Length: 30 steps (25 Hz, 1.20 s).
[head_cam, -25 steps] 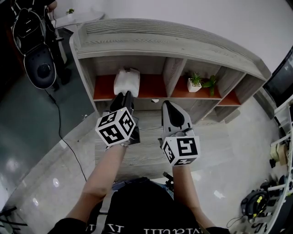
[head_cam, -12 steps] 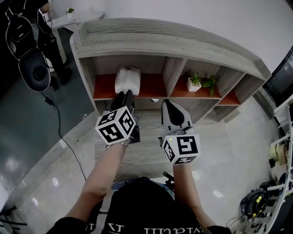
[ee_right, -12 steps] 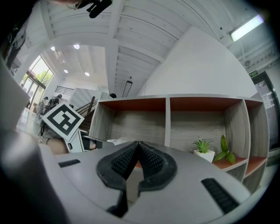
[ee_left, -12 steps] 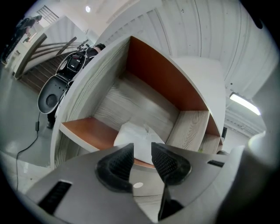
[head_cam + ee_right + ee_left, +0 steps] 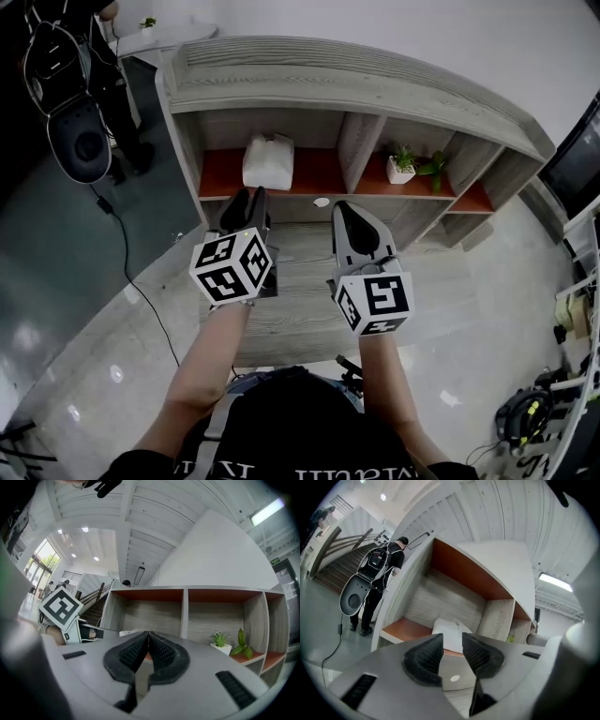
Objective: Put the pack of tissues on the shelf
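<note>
The pack of tissues (image 5: 268, 161) lies flat on the orange floor of the left compartment of the shelf (image 5: 347, 89), about midway across it and apart from both side walls. Nothing touches it. It sits straight ahead of the left claw (image 5: 246, 199), just beyond the tips, and shows through the gap between the jaws in the left gripper view. That claw is released: its pads stand a little apart with nothing between them. From above the pack looks nearly square, so I cannot tell its long axis. The right claw (image 5: 349, 214) is clenched on nothing and farther off, pointing toward the divider. The placing looks done. The left claw is the nearer one, and it needs only to back away along its own line.
</note>
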{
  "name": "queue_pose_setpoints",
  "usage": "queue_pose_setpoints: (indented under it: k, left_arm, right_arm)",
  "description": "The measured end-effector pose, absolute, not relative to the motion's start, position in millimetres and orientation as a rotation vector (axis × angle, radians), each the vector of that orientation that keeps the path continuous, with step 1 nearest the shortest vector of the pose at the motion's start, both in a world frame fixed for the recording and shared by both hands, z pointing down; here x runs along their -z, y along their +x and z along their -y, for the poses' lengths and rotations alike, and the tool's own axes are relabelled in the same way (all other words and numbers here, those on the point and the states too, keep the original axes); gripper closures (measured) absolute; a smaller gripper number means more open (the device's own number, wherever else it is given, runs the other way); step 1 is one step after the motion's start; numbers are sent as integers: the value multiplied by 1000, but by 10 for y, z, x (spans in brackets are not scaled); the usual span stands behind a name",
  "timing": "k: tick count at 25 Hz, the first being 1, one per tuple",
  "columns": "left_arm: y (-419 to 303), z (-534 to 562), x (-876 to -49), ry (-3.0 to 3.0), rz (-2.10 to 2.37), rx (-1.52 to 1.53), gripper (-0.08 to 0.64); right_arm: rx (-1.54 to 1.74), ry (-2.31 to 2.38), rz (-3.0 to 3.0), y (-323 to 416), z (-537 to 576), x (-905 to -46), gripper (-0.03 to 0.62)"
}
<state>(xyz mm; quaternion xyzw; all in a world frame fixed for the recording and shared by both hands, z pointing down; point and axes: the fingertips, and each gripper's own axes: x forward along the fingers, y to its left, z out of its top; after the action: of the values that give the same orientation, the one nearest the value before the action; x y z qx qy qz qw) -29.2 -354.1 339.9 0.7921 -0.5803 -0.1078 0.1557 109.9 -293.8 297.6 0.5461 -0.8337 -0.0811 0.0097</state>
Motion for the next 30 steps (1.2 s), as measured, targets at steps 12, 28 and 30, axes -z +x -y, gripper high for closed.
queue_pose_setpoints:
  k: [12,28,30]
  left_arm:
    - [-410,3248,-3286,2519,1613,221,430]
    - [-530,2955,-2953,2839,1629,118,430]
    - [-546,2934,-2921,2859,1639,121,434]
  right_arm:
    - [276,1683,2586,984,2824,-2953,575]
    - [314,1632,2613,906,2740,-2835,575]
    - [314,1628,2613,919,2732,-2824,575]
